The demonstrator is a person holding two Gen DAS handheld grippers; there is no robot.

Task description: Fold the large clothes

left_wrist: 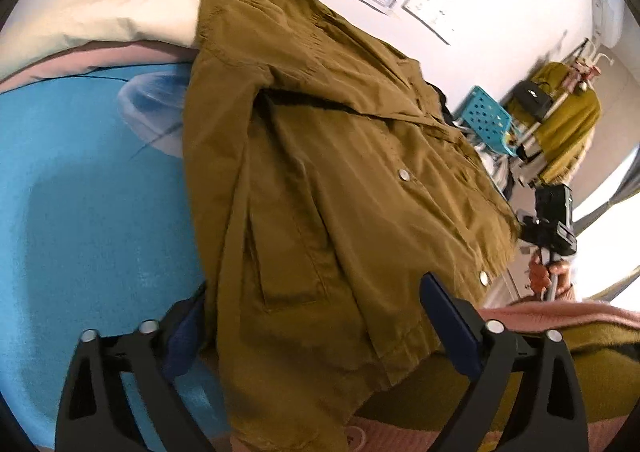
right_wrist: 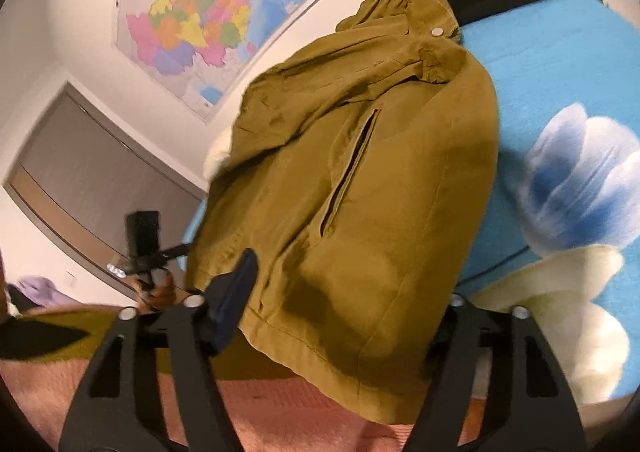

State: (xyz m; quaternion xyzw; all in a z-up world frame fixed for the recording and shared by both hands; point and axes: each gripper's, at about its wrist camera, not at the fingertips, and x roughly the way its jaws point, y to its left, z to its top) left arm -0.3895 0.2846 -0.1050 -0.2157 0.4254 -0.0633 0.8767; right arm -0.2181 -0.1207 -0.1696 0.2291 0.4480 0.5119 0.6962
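1. Olive jacket (left_wrist: 320, 180) lies partly folded on the blue flowered bedspread (left_wrist: 88, 212), collar toward the wall, hem hanging over the near edge above a pink blanket (right_wrist: 260, 404).
2. Your left gripper (left_wrist: 316, 316) straddles the hem, jaws wide; the cloth runs between them, and the pads do not appear to press it.
3. Your right gripper (right_wrist: 344, 312) frames the other hem corner, jaws part open. Its right finger is hidden behind the fabric, so you cannot tell whether it pinches the cloth.
4. A wall map (right_wrist: 208, 8) hangs beyond the bed; a cream pillow (left_wrist: 120, 12) sits near the collar.
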